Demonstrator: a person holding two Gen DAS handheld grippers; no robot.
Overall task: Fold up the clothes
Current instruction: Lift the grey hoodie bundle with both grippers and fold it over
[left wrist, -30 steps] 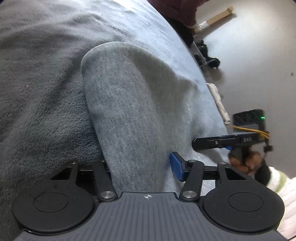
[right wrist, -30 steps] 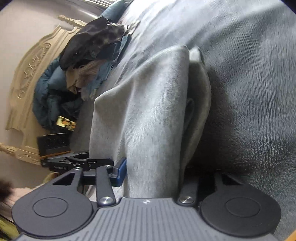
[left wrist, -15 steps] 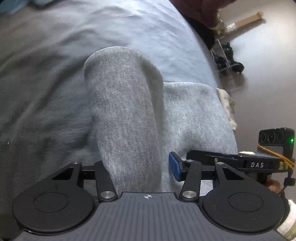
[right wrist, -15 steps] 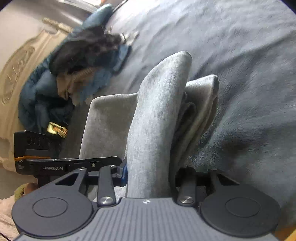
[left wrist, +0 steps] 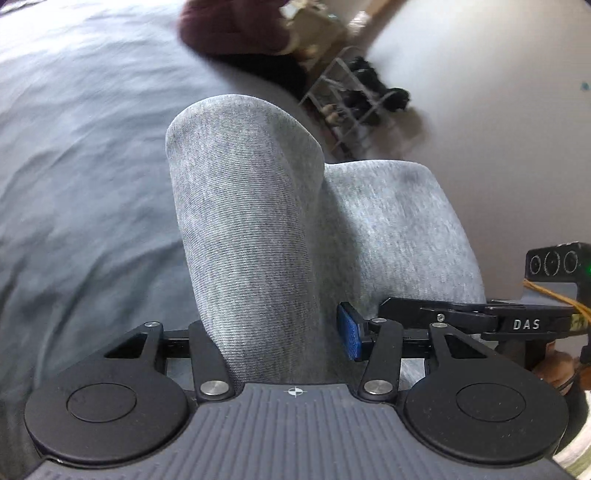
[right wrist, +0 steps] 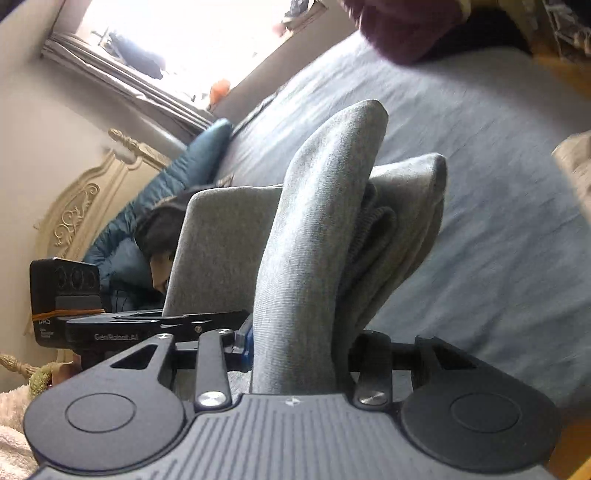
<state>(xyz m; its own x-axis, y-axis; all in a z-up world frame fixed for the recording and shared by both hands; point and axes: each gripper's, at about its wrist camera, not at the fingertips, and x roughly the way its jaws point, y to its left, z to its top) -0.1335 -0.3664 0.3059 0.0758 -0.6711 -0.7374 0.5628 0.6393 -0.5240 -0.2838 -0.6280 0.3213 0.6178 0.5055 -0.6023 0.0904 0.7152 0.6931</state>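
Note:
A light grey knit garment [left wrist: 243, 206] hangs doubled over, held up above the grey-blue bed blanket [left wrist: 74, 184]. My left gripper [left wrist: 273, 328] is shut on one thick folded edge, which fills the gap up to the blue pad. Beside it on the right, the other gripper's black fingers [left wrist: 443, 314] hold the same edge. In the right wrist view the garment [right wrist: 321, 206] rises as a folded bundle of several layers. My right gripper [right wrist: 299, 343] is shut on it. The garment's lower part is hidden behind the fold.
A maroon cloth [left wrist: 236, 26] lies at the bed's far end. Beyond it a wire shoe rack [left wrist: 354, 103] stands on the pale floor. In the right wrist view a blue jacket pile [right wrist: 177, 192] leans against a carved cream headboard [right wrist: 85, 206] under a bright window [right wrist: 184, 37].
Both grippers have risen with the garment still in them. The bed now lies farther below, and more of the room shows beyond it. Both grips look unchanged.

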